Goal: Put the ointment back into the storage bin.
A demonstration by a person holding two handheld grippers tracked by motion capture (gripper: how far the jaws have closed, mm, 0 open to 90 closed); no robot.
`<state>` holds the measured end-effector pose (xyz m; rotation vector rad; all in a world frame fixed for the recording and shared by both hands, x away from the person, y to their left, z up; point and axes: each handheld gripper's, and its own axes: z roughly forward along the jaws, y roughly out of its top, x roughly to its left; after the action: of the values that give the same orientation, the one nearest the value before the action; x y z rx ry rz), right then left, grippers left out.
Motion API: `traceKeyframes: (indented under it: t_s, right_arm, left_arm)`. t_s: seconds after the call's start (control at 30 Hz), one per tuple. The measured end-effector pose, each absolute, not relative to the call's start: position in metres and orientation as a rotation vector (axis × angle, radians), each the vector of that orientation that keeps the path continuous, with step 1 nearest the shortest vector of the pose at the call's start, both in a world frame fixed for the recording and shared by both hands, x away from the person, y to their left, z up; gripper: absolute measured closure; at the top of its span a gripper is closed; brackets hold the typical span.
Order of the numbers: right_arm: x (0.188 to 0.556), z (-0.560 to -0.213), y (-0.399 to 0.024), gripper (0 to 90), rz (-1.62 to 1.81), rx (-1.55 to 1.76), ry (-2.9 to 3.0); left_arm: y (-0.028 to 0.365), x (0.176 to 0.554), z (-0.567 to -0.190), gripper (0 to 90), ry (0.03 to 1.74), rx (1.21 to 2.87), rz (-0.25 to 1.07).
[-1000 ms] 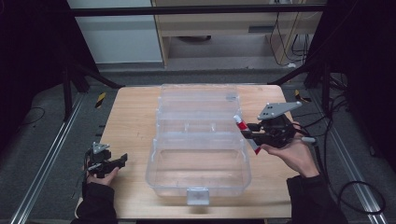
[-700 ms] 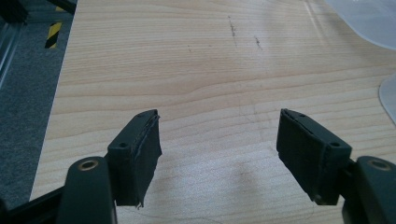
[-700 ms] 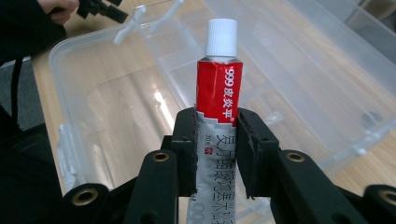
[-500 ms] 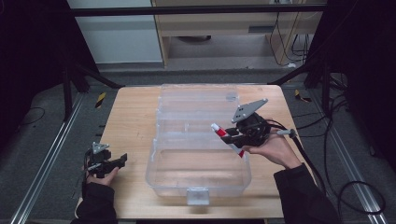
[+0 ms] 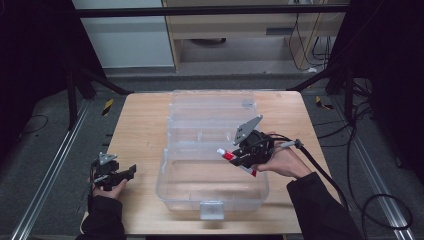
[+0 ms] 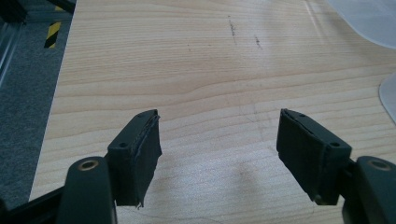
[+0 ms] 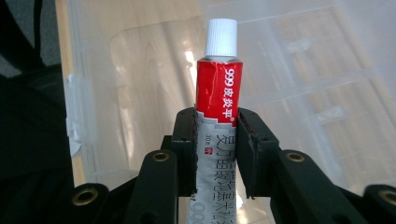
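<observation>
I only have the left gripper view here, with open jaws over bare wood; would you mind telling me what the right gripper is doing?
Observer: The right gripper is shut on a red and silver tube with a white cap.
Operator: Thank you. Where is it holding that tube?
Observer: Over the open clear plastic box in the middle of the table, cap pointing toward the person's left.
Operator: And where does my left gripper sit relative to the box?
Observer: The left gripper rests near the table's front left corner, apart from the box.
</observation>
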<state>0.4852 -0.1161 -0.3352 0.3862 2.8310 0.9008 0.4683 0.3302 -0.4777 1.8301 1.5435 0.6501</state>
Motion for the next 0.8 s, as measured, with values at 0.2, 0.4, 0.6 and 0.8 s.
traceKeyframes:
  t_s: [0.2,0.4,0.6,0.8]
  right_arm:
    - [0.487,-0.349,-0.109,70.1,0.815,0.326,2.902]
    - [0.487,-0.361,-0.106,70.1,0.76,0.272,2.95]
    - [0.483,-0.373,-0.103,70.2,0.675,0.205,2.996]
    - [0.482,-0.384,-0.099,70.2,0.62,0.168,3.028]
  left_arm:
    - [0.33,0.468,-0.478,30.1,1.542,1.831,0.649]
    - [0.33,0.468,-0.478,30.1,1.542,1.835,0.647]
    - [0.33,0.468,-0.478,30.1,1.541,1.835,0.647]
    - [0.33,0.468,-0.478,30.1,1.541,1.833,0.647]
